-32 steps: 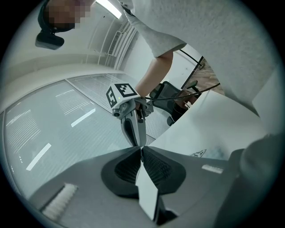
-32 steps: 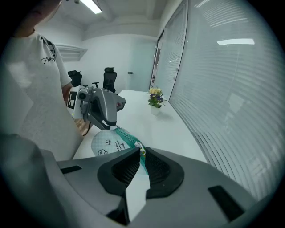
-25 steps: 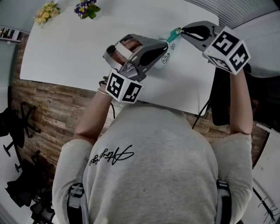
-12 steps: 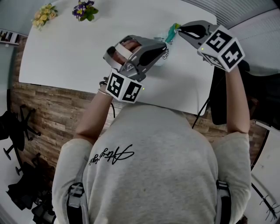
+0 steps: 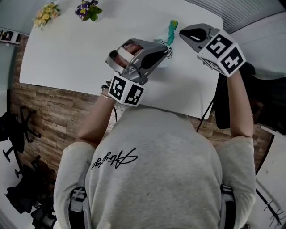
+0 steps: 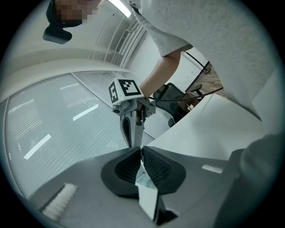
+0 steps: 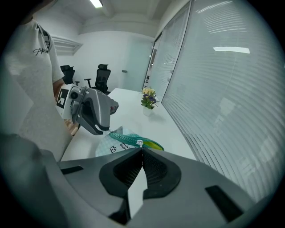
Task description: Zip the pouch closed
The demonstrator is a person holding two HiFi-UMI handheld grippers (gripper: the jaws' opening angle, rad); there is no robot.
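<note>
Firmly, pouch (image 7: 127, 139) sits pinched in left gripper (image 6: 141, 150).

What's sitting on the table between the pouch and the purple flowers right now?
Nothing. In the head view only bare white table separates the pouch from the purple flowers.

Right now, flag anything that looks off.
The pouch is bunched up, pinched at one edge by the left gripper, so its zip bows instead of running straight. Nothing looks spilled or damaged.
</note>
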